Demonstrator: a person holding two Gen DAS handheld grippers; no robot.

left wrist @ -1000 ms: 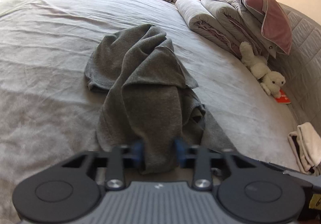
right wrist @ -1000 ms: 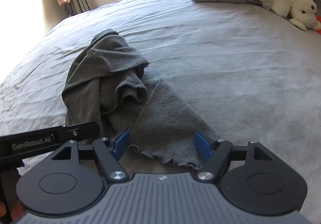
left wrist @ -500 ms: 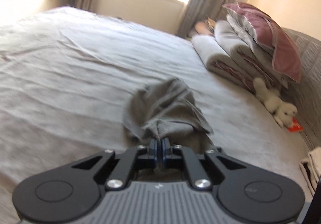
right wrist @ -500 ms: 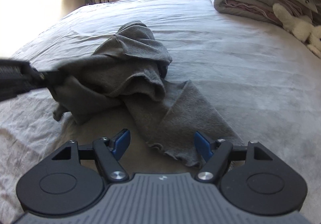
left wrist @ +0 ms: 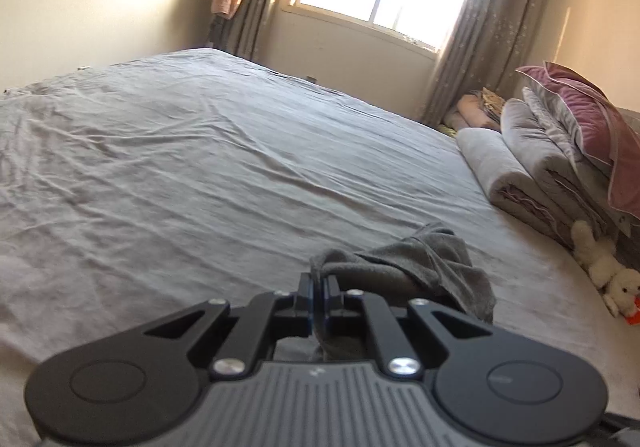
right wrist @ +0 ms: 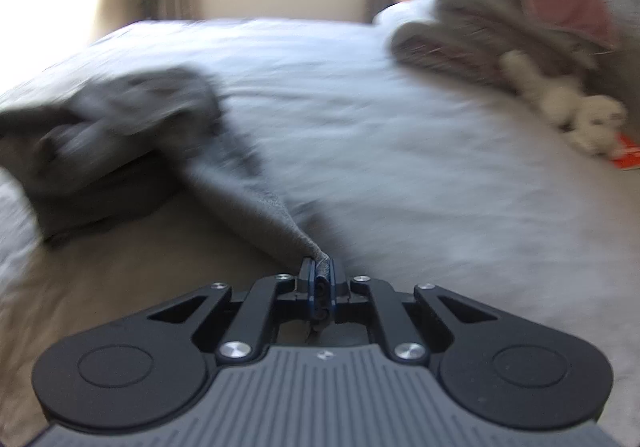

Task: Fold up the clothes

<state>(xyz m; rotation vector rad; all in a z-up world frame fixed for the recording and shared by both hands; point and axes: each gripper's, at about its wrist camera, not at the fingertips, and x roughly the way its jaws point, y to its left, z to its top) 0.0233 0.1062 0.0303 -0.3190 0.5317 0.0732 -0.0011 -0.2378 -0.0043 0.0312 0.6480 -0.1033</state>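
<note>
Left wrist view: my left gripper [left wrist: 319, 297] is clamped on a grey garment [left wrist: 412, 267] edge; the bunched cloth trails far and right over the bed [left wrist: 200, 175]. Its lower part hides behind the gripper body.

Right wrist view: my right gripper [right wrist: 320, 283] pinches another corner [right wrist: 320, 259]; the garment [right wrist: 132, 135] stretches far-left, blurred, outline unclear.

Your grey bed [left wrist: 224, 167] fills the frame; folded quilts [left wrist: 532, 167] and a plush toy [left wrist: 604, 275] lie at right, a grey garment [left wrist: 424, 259] lower centre.
</note>
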